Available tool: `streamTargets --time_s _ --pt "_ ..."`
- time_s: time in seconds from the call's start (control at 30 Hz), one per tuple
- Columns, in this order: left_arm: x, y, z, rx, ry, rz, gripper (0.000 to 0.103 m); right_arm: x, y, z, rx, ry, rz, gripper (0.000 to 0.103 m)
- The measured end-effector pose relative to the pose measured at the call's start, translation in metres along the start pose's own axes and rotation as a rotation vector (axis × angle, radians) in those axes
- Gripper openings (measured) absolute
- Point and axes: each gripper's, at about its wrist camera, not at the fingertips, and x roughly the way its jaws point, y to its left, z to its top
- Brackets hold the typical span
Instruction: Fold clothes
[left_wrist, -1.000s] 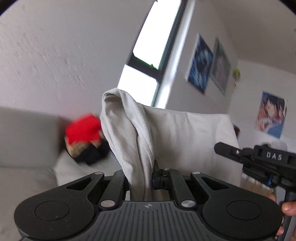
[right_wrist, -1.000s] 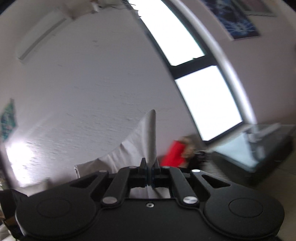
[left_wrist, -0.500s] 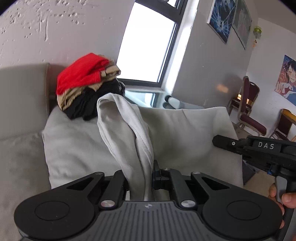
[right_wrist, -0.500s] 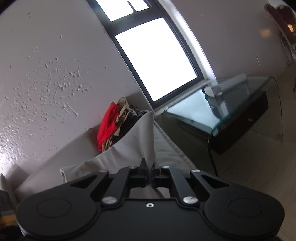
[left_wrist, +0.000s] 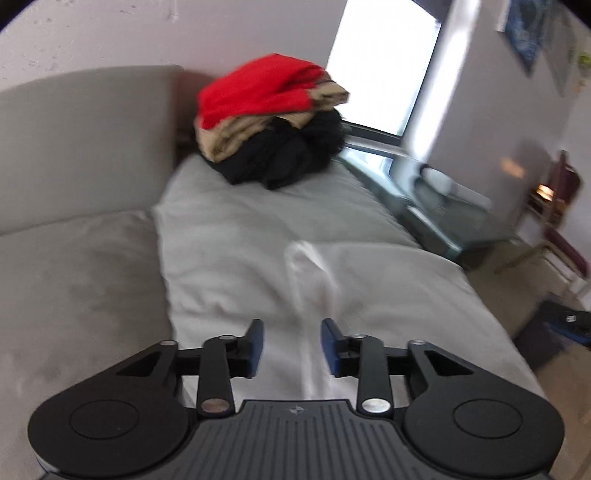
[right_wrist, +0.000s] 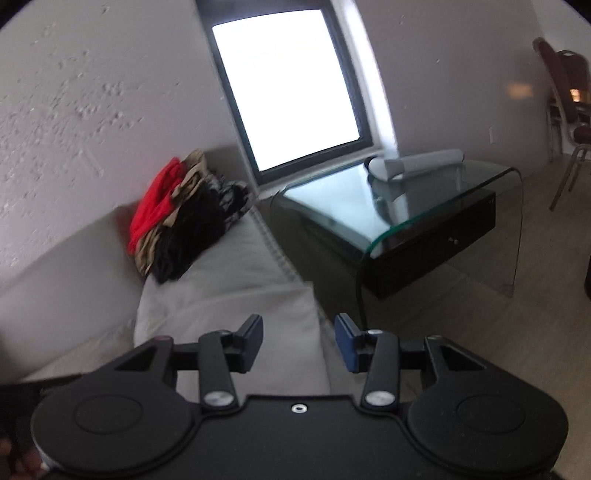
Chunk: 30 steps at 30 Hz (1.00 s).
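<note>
A pale grey garment (left_wrist: 369, 295) lies on the sofa seat, blurred, with a raised fold running toward my left gripper (left_wrist: 291, 349). The left gripper is open, its jaws on either side of the fold and holding nothing. In the right wrist view the same garment (right_wrist: 258, 317) lies under my right gripper (right_wrist: 298, 341), which is open and empty just above its right edge. A pile of red, tan and black clothes (left_wrist: 273, 118) sits at the far end of the sofa; it also shows in the right wrist view (right_wrist: 181, 218).
A grey sofa backrest (left_wrist: 85, 140) runs along the left. A glass side table (right_wrist: 424, 218) with a dark drawer stands right of the sofa, under a bright window (right_wrist: 288, 92). Chairs (left_wrist: 561, 229) stand at the far right on a wooden floor (right_wrist: 498, 325).
Both grippers dropped from holding the garment up in the air, then opened and let it go. The garment now lies on the sofa seat.
</note>
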Motion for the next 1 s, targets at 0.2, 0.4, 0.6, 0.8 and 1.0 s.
streamTargets --time_s 0.2,0.4,0.6,0.8,1.0 --pt "0.024 -0.055 -0.013 0.186 0.067 -0.004 0.033 -0.001 0.028 -0.018 -0.153 0.139 0.026 0.009" --pt "0.017 -0.041 -0.032 0.112 0.196 0.093 0.037 -0.018 0.025 -0.045 -0.2 0.287 -0.076 0.01" --pt "-0.029 -0.052 -0.049 0.151 0.325 0.148 0.036 -0.057 0.031 -0.062 -0.235 0.45 -0.138 0.018" --pt "-0.103 -0.07 -0.047 0.097 0.309 0.099 0.05 -0.106 0.066 -0.028 -0.216 0.397 -0.094 0.065" --pt "-0.17 -0.084 -0.041 0.071 0.241 0.077 0.076 -0.155 0.097 0.005 -0.245 0.352 -0.092 0.087"
